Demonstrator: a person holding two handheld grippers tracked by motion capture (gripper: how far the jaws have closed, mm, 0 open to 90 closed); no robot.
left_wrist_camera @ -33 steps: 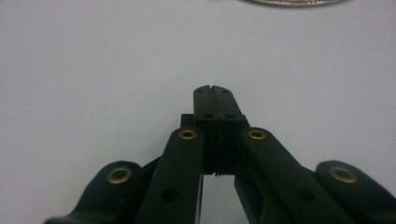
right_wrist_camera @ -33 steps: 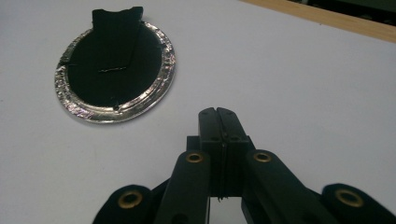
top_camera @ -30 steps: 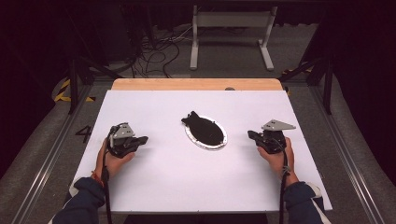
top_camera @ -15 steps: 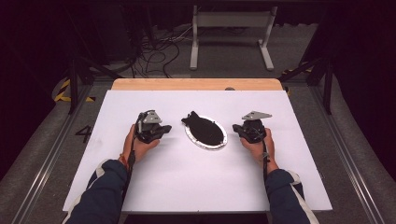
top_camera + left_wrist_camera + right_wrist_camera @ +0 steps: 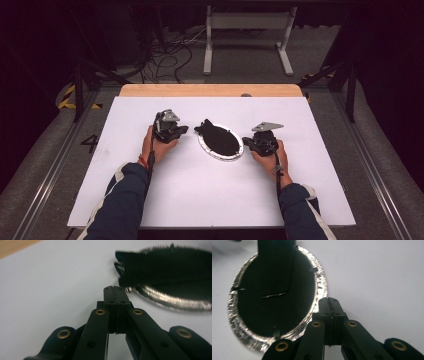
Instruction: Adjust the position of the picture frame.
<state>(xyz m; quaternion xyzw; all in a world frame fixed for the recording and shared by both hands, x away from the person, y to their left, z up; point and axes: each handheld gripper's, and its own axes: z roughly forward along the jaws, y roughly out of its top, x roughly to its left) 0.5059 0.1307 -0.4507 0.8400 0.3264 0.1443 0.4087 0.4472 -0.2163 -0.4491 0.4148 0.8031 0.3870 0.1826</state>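
Black on silver: an oval dish [image 5: 220, 144] with a bright, crinkled foil-like rim holds a dark filling, and a flat black piece [image 5: 206, 127] overhangs its far-left rim.
Where it lies: the dish sits near the middle of the white desk [image 5: 200, 195], lengthwise on a slant.
Left hand-held gripper [image 5: 181, 130]: clenched on nothing, tips just left of the dish by the overhanging black piece.
Right hand-held gripper [image 5: 246, 141]: clenched and empty, tips right beside the dish's right rim.
Edges: a wooden strip [image 5: 210, 90] runs along the desk's far edge, well beyond the dish.
Open room: bare white surface lies around the dish on every side, widest toward the near edge.
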